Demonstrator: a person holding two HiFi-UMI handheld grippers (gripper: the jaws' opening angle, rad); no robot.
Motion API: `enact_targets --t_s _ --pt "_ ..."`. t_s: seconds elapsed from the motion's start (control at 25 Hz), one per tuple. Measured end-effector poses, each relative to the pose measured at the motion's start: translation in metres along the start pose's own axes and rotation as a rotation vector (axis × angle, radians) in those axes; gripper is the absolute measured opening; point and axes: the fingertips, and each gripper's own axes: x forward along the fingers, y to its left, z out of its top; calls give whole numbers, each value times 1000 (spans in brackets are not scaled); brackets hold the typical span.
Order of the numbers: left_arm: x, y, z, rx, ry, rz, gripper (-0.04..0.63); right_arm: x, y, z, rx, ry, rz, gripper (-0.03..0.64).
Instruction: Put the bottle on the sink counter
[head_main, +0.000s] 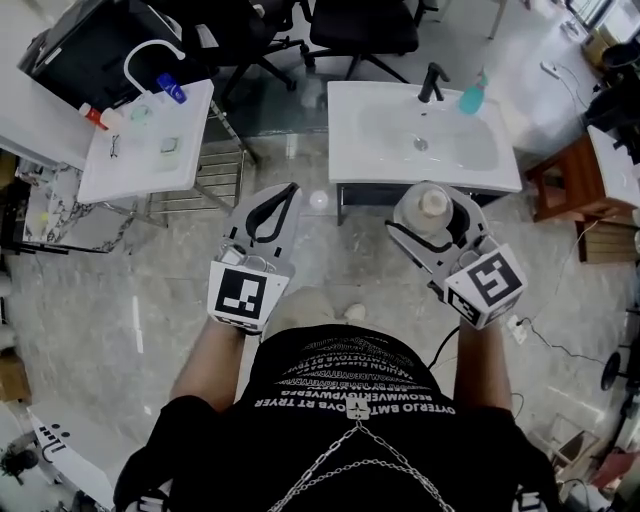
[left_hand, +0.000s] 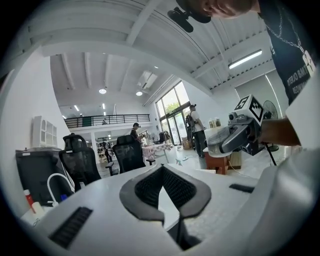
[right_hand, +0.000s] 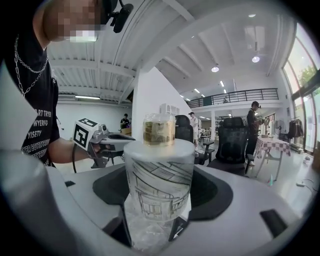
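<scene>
Head view looks steeply down on left gripper (head_main: 291, 188) and right gripper (head_main: 428, 196). Each gripper view looks level and glimpses the other gripper.

Both extended forward: left tongs (head_main: 291, 189) closed, empty; right tongs (head_main: 432, 216) clamped on bottle (right_hand: 159, 175).

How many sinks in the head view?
2. The centre sink is straight ahead, with a black faucet; the left sink is at upper left. More may be off-frame.
</scene>
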Motion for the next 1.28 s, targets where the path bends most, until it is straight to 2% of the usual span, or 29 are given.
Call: enact_targets --t_s 0.24,0.56,0.72,1.0,1.28 --pt "28 22 -15 -21 20 0 5 39 -25 -16 33 15 9 333" --pt "109 72 -25 1 -2 -55 5 118 -84 -51 55 45 -38 333" --pt "151 102 -36 12 7 -75 5 165 -110 -82 85 73 -30 333" --pt "200 151 -68 -20 36 -86 5 242 -136 -137 97 83 -19 333" --pt "223 173 -102 -43 95 -82 5 293 -163 -221 152 149 -63 333"
